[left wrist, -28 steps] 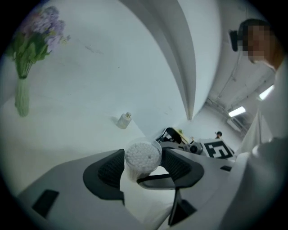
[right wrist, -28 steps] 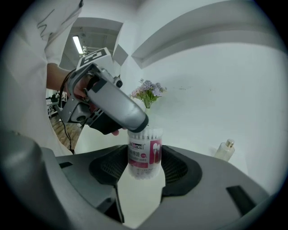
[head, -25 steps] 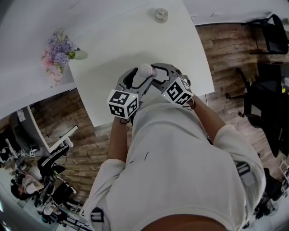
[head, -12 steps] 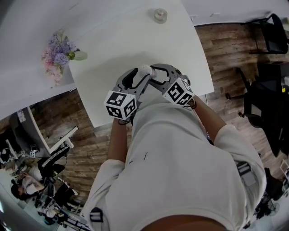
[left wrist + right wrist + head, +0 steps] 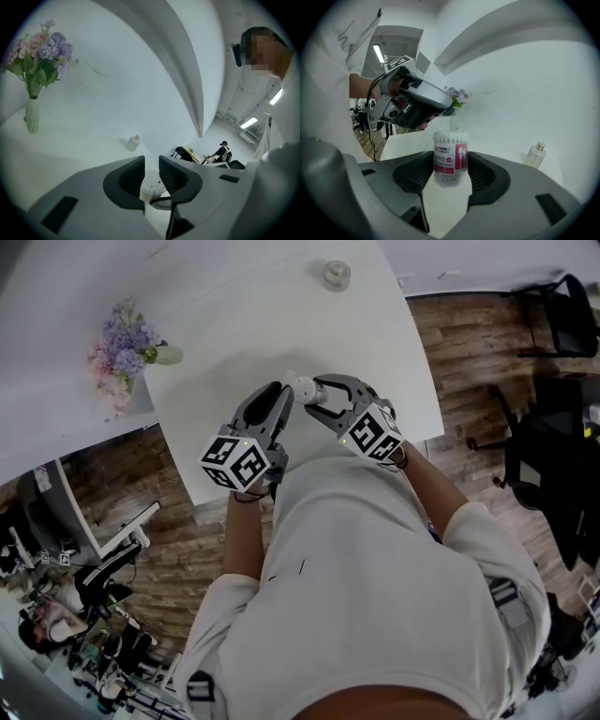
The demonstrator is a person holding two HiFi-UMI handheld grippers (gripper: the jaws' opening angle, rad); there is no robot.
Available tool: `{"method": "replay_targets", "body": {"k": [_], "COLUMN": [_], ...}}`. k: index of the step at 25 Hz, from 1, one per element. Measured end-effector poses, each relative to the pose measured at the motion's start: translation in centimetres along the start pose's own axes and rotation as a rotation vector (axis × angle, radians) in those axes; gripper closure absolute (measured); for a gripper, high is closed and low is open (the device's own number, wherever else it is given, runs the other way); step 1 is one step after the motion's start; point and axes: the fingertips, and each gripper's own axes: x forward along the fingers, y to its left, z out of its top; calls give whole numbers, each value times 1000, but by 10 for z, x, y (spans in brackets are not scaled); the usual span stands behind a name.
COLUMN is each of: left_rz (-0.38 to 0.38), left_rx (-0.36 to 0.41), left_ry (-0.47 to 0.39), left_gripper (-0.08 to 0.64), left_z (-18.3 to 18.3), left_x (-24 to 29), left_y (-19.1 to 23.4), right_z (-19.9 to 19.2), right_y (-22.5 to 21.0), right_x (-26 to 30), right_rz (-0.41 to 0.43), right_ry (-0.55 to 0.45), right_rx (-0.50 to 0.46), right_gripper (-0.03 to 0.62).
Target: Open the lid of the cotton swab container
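Observation:
My right gripper (image 5: 451,169) is shut on the cotton swab container (image 5: 451,152), a clear tube with a pink label. It holds the tube upright, with the white swab tips bare at the top. In the head view the container (image 5: 302,387) sits in the right gripper (image 5: 311,397) over the white table's near part. My left gripper (image 5: 282,390) is just left of it. Its jaws have just been closing and now stand narrow on a thin clear piece, which looks like the lid (image 5: 144,187), seen edge-on in the left gripper (image 5: 151,174).
A small glass bottle (image 5: 335,273) stands at the table's far edge. A vase of purple and pink flowers (image 5: 122,352) is at the left on the white table (image 5: 234,324). Black chairs (image 5: 562,306) stand on the wood floor to the right.
The left gripper has drawn back down and left from the container's top, rolled a little, and its jaws have narrowed. The right gripper and the container have stayed put.

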Motion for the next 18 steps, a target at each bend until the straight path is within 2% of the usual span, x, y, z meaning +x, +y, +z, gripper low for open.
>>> {"method": "replay_targets", "body": {"k": [5,11,18], "left_rz": [48,105,119], "left_rx": [-26,-85,-159], "left_ry": [-47,-38,-8], "left_gripper": [474,479,479], "left_z": [9,1,-20], "left_x": [-6,-6,5], "left_y": [18,44,56], "right_z": [0,-1,-3], "right_y": [-1,2,3], "right_x": [-3,-3,-1], "right_rz": [-1,5,5], "right_ry": [-8,-12,-15], "right_rx": [15,23,33], "right_gripper": [368,367,368]}}
